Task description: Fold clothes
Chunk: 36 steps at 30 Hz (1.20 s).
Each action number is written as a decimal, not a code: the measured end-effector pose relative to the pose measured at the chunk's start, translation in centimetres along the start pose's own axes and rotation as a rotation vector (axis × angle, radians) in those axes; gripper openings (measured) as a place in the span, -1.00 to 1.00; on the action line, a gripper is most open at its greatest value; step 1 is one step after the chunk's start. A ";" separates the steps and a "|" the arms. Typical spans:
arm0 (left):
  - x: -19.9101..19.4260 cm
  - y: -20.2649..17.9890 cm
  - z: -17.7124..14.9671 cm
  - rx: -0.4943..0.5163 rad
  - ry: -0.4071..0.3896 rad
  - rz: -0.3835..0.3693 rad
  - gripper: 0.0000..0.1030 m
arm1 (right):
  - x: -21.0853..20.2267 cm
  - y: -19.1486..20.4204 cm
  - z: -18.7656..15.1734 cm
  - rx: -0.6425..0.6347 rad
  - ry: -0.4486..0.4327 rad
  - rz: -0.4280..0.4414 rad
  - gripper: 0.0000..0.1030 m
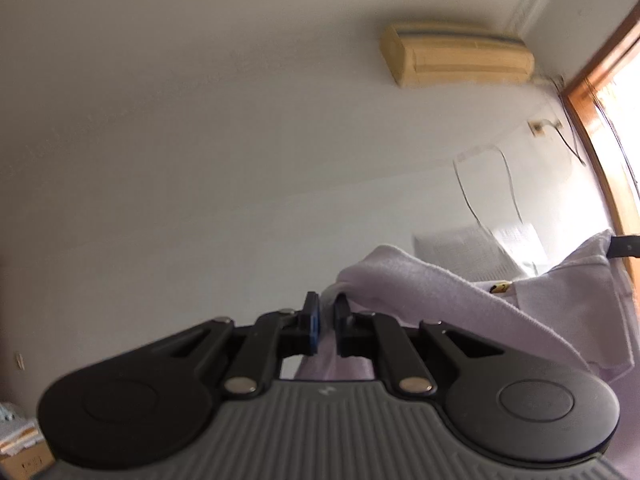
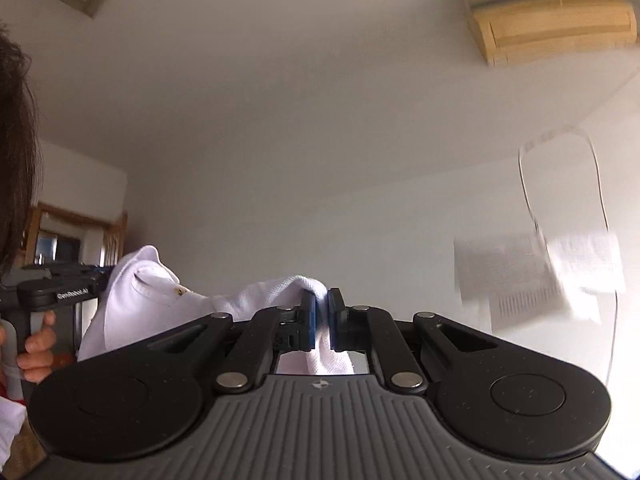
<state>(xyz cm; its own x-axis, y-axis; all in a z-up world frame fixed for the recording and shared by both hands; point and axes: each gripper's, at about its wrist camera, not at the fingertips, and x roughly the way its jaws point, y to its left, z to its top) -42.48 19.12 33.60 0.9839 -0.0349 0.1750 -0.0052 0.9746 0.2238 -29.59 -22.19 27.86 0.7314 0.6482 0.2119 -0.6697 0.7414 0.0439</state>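
Fingers (image 2: 38,344) gripping the left tool (image 2: 106,270) show only rightward, beside shirt (image 2: 136,292).

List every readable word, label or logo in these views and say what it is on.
"GenRobot.AI": white lettering on the black left gripper, seen in the right wrist view.
Small gold emblem on the white knit polo shirt: too small to read.
White paper sheets on the wall: print blurred, unreadable.

Each gripper, left (image 1: 326,328) and right (image 2: 322,326), has a ribbed grey body, black linkage arms on silver pivot screws, round black side discs and blue-faced finger pads (image 2: 311,322). The right wrist view shows white lettering on the left gripper's black side.
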 end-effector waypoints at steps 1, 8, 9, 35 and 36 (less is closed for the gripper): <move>0.4 -0.1 -0.2 -0.001 0.030 -0.019 -0.88 | 0.3 -0.4 -0.1 0.017 0.038 -0.007 -0.89; 10.8 -1.5 -7.9 -0.032 0.359 -0.095 -0.87 | 7.2 -4.1 -6.7 0.143 0.308 -0.094 -0.89; 13.0 -1.8 -9.9 -0.037 0.406 -0.100 -0.87 | 8.8 -4.9 -8.2 0.168 0.348 -0.108 -0.89; 46.8 -11.6 -53.1 0.141 1.063 -0.254 -0.70 | 36.8 -18.8 -51.7 0.106 0.966 -0.680 -0.83; 46.5 -11.4 -53.2 0.163 1.051 -0.280 -0.62 | 36.9 -18.9 -52.2 0.098 0.994 -0.674 -0.81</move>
<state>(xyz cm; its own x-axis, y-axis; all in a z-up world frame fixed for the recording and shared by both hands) 12.86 18.17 -11.79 0.6143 0.0308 -0.7885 0.2948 0.9179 0.2655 16.78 -3.24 -16.07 0.6888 0.0186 -0.7247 -0.0905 0.9941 -0.0605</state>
